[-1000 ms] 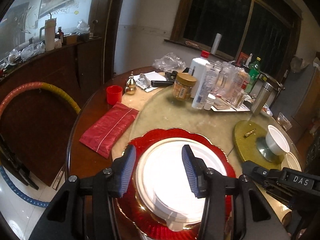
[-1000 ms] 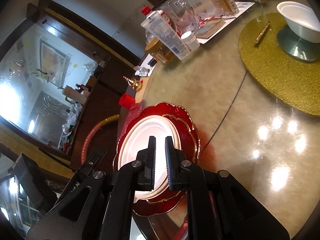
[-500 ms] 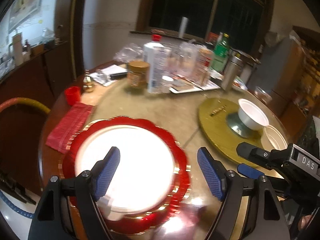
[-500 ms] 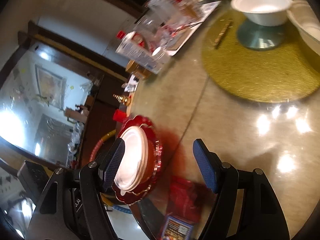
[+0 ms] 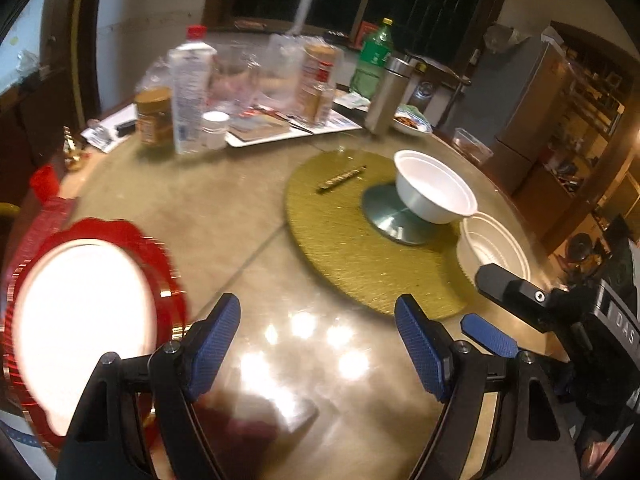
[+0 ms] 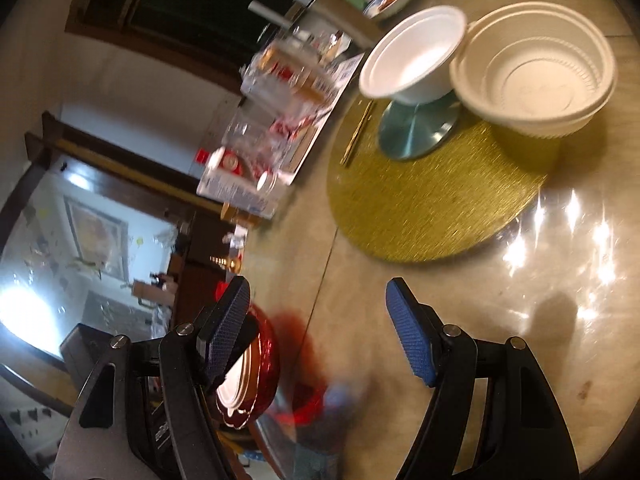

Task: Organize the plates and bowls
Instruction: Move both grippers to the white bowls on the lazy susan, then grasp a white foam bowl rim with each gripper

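Note:
A white plate [image 5: 80, 320] lies on a red scalloped plate [image 5: 156, 256] at the table's left edge, blurred. My left gripper [image 5: 318, 316] is open over bare tabletop to the right of them, nothing between its pads. A smooth white bowl [image 5: 436, 188] leans on a metal stand on the gold round mat [image 5: 340, 248]. Beside it sits a stack of ribbed white bowls [image 5: 496, 248]. My right gripper [image 6: 316, 296] is open and empty, with the smooth bowl [image 6: 412, 56] and ribbed bowls [image 6: 536, 76] ahead of it and the red plate [image 6: 266, 360] behind its left finger.
Bottles, jars and a tray [image 5: 256, 132] crowd the far side of the table, with a steel flask [image 5: 388, 96], a green bottle [image 5: 372, 56] and a dish of food [image 5: 412, 120]. A gold stick [image 5: 342, 178] lies on the mat. A red cup [image 5: 44, 180] stands far left.
Both grippers went from narrow or shut over the plates to wide open. Both have swung right, away from the plate stack and toward the gold mat and bowls.

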Available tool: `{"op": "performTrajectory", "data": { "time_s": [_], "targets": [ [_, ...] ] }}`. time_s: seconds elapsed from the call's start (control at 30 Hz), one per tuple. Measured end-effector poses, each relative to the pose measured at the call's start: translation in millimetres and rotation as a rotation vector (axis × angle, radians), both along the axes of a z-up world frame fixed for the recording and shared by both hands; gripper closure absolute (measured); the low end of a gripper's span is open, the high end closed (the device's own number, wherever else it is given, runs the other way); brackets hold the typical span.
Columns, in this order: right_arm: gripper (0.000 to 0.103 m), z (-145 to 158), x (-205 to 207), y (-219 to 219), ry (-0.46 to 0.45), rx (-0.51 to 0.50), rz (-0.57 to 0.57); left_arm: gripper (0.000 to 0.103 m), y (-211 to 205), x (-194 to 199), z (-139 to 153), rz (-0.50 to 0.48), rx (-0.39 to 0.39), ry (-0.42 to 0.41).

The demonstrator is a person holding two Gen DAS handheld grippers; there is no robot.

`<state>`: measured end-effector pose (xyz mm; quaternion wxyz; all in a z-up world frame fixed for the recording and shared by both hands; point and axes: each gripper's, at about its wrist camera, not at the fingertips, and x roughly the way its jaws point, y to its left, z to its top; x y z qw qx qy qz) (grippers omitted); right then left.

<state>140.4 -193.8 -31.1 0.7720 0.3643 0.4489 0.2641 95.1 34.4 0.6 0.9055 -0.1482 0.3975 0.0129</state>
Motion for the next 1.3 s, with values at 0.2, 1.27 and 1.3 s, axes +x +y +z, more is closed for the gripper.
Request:
{"op": "performTrajectory", "data": {
  "time_s": [0.2,1.27,1.3],
  "targets": [
    [0.031,4,19,-40,-0.028,0.032,-0.084,0.023,-19,33,-7,0.001,-0.051,0.01],
    [0.032,-7,244,-101,0.14,-0.202,-0.106,0.023,-88,225,-49,0.055,-0.125,0.142],
    [0.035,-9,246,-99,0.142,-0.215,-0.104,0.023,-88,226,-52,0.059,-0.121,0.149]
  ]
}}
